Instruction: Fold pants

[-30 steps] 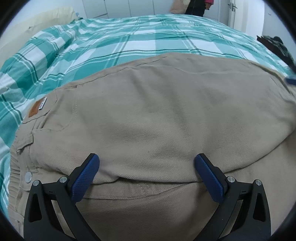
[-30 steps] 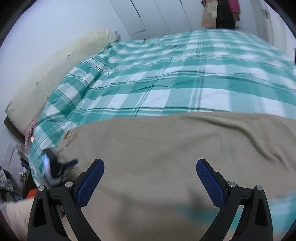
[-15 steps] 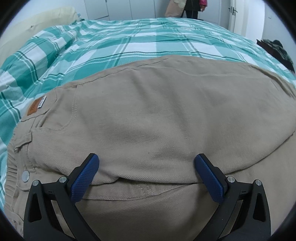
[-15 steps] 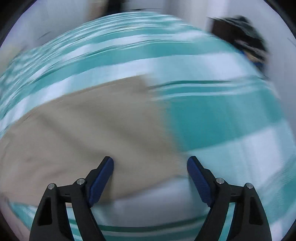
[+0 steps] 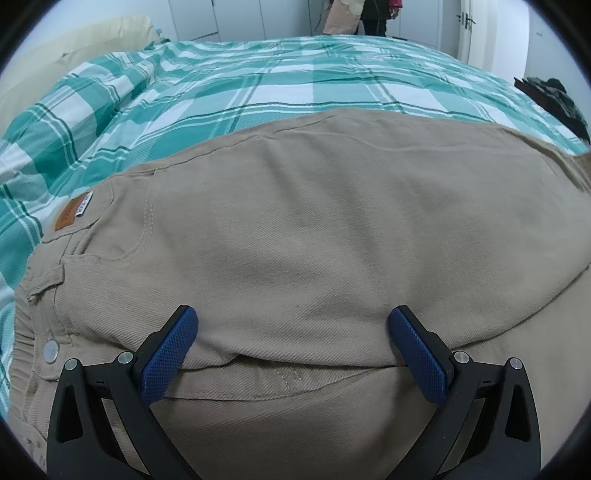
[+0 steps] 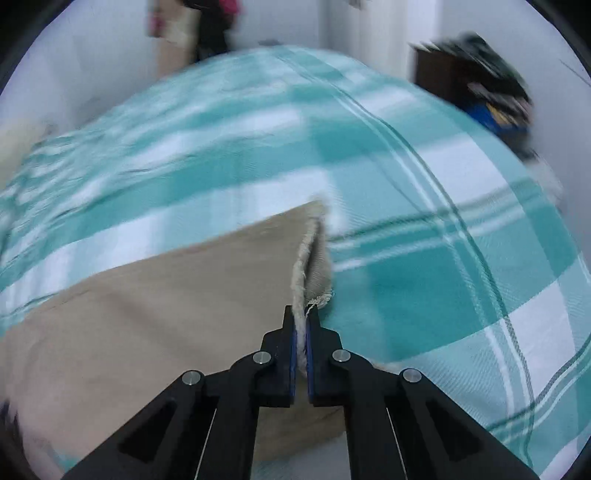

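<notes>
Teal-and-white checked bedding (image 5: 258, 85) covered the bed, with white cupboard doors (image 5: 236, 18) beyond its far edge, and the tan pants (image 5: 314, 229) lay spread flat across the cover. My left gripper (image 5: 293, 341) sat with its blue pads wide apart, low over the seat near the waistband, gripping nothing; the metal button (image 5: 50, 347) and the leather patch (image 5: 68, 216) showed off to its left. My right gripper (image 6: 301, 332) had its pads pressed together on the frayed hem (image 6: 308, 254) of a leg end, which stood up edge-on from the jaws. That view was smeared by motion, so I could not tell whether both layers of the leg were caught. I judged that the main risk: if only one layer was pinched, carrying the hem toward the waist would drag the layers apart and leave a crooked fold. A thin bite on frayed cloth could also slip out mid-swing.
</notes>
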Motion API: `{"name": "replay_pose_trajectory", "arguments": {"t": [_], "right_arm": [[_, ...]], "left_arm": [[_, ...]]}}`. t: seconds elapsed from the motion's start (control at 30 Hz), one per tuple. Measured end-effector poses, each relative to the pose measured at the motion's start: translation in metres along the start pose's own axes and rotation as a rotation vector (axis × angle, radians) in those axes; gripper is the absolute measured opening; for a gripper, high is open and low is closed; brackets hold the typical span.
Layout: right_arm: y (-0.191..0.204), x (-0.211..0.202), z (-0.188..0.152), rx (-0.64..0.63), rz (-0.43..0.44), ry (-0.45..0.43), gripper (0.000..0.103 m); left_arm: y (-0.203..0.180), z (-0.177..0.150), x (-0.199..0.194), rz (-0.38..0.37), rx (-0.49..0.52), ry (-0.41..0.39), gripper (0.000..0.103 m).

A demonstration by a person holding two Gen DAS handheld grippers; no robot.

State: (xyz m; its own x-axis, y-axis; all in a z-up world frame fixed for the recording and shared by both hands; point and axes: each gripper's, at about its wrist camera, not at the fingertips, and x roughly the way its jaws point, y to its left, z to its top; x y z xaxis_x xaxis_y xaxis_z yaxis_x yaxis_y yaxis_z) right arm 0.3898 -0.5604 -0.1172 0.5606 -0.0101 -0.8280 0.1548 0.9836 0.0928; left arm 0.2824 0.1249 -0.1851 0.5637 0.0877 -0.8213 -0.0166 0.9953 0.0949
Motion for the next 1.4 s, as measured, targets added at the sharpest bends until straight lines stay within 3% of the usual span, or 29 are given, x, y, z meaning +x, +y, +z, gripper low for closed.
{"name": "replay_pose_trajectory", "arguments": {"t": [0.17, 0.27, 0.33, 0.4, 0.43, 0.47, 0.53, 0.57, 0.6, 0.73, 0.87, 0.93, 1.0, 1.03, 1.07, 1.13, 1.3, 1.4], "right_arm": [[0.058, -0.117, -0.073, -0.341, 0.140, -0.134, 0.004], [0.051, -0.172, -0.138, -0.432, 0.123, -0.160, 0.003], [0.015, -0.175, -0.170, -0.386, 0.002, -0.109, 0.003], [-0.036, -0.157, -0.183, -0.218, -0.109, 0.004, 0.009], [-0.065, -0.147, -0.189, -0.115, -0.177, 0.074, 0.024], [-0.083, -0.143, -0.193, -0.052, -0.226, 0.107, 0.046], [-0.104, -0.154, -0.201, 0.035, -0.281, 0.084, 0.061], [-0.103, -0.164, -0.202, 0.061, -0.274, 0.054, 0.061], [-0.097, -0.173, -0.201, 0.079, -0.242, 0.027, 0.061], [-0.035, -0.195, -0.200, 0.063, -0.053, -0.034, 0.068], [0.061, -0.188, -0.214, -0.064, 0.154, -0.024, 0.068], [0.112, -0.171, -0.227, -0.132, 0.226, 0.009, 0.068], [0.142, -0.139, -0.247, -0.179, 0.227, 0.112, 0.071], [0.151, -0.123, -0.258, -0.205, 0.186, 0.148, 0.073], [0.154, -0.119, -0.268, -0.212, 0.162, 0.095, 0.079], [0.154, -0.123, -0.271, -0.182, 0.179, 0.085, 0.080], [0.152, -0.129, -0.277, -0.173, 0.195, 0.061, 0.080], [0.152, -0.131, -0.281, -0.168, 0.197, 0.047, 0.080]], "left_arm": [[-0.001, 0.001, 0.000, 0.013, 0.008, 0.005, 0.102], [-0.002, 0.002, 0.000, 0.018, 0.011, 0.010, 0.102], [-0.003, 0.003, 0.000, 0.028, 0.017, 0.015, 0.102], [-0.005, 0.005, -0.002, 0.043, 0.027, 0.022, 0.102], [-0.005, 0.005, -0.002, 0.046, 0.027, 0.028, 0.102], [-0.005, 0.007, -0.003, 0.050, 0.025, 0.039, 0.102], [-0.005, 0.012, -0.009, 0.074, 0.015, 0.077, 0.102], [-0.005, 0.013, -0.015, 0.084, 0.005, 0.095, 0.102], [-0.006, 0.014, -0.022, 0.083, -0.006, 0.114, 0.102], [-0.031, -0.007, -0.071, -0.071, 0.037, 0.122, 0.102], [-0.069, -0.055, -0.105, -0.079, 0.217, 0.113, 0.102], [-0.071, -0.081, -0.103, -0.057, 0.234, 0.138, 0.102], [-0.047, -0.097, -0.102, -0.127, 0.069, 0.139, 0.102], [-0.038, -0.098, -0.101, -0.154, 0.026, 0.144, 0.102], [-0.035, -0.096, -0.103, -0.167, 0.029, 0.139, 0.102], [-0.033, -0.091, -0.110, -0.133, 0.041, 0.120, 0.102], [0.001, -0.080, -0.119, -0.109, -0.108, 0.037, 0.102], [0.026, -0.083, -0.091, -0.057, -0.156, 0.130, 0.102]]}}
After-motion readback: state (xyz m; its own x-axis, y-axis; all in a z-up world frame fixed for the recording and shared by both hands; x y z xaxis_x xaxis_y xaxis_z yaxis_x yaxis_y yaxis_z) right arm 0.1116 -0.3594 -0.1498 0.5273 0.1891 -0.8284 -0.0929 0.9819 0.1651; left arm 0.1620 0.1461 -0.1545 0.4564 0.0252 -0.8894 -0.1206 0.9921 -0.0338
